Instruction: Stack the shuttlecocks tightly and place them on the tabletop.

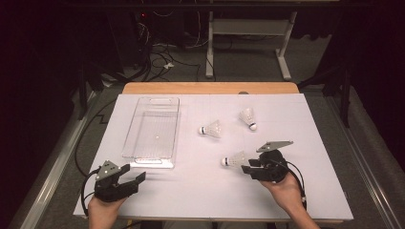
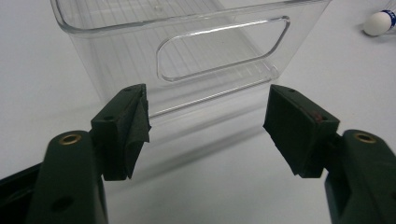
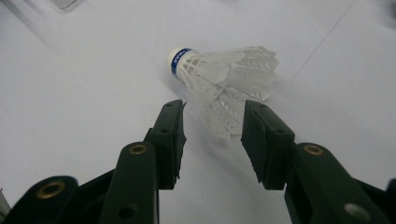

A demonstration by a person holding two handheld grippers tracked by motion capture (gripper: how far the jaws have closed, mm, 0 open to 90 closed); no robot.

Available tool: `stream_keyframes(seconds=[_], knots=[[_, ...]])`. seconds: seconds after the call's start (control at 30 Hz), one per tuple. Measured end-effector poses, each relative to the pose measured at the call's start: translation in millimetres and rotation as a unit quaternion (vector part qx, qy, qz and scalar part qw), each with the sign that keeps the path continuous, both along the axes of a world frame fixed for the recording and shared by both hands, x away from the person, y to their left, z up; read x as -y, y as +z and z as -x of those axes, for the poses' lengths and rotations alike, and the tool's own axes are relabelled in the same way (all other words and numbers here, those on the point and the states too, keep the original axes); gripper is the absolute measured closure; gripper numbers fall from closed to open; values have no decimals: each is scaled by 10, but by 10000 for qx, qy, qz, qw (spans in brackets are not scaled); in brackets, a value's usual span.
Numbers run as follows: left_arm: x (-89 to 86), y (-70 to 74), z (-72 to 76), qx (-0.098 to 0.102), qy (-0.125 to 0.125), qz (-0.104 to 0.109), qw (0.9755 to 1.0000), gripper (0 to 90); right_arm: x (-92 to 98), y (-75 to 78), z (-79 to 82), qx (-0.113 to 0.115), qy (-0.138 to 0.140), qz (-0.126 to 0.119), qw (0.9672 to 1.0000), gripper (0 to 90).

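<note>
Right claw [image 3: 212, 123], narrowly parted, straddles the feathered skirt of a white shuttlecock [image 3: 224, 77] at centre frame, not visibly pinching. Left claw [image 2: 205, 123] gapes wide before a ribbed clear plastic bin [image 2: 187, 51].

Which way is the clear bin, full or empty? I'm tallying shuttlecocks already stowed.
Empty: the clear bin shows bare ribbed floor; all three shuttlecocks lie outside on the table.
</note>
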State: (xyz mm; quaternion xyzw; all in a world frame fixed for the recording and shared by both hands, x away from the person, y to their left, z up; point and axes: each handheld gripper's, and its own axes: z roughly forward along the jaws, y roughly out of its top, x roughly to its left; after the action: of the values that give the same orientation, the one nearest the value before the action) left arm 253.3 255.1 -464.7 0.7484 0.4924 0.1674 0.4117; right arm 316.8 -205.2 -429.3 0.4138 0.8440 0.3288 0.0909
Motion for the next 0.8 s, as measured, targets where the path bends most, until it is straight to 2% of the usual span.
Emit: stream_keyframes(seconds=[0.3, 0.8], knots=[[-3, 1, 0, 1, 1, 8, 10000, 319, -120, -66, -79, -77, 79, 142, 9998, 676], [-2, -1, -4, 4, 3, 13, 10000, 318, -223, -114, -153, -156, 229, 184, 9994, 843]])
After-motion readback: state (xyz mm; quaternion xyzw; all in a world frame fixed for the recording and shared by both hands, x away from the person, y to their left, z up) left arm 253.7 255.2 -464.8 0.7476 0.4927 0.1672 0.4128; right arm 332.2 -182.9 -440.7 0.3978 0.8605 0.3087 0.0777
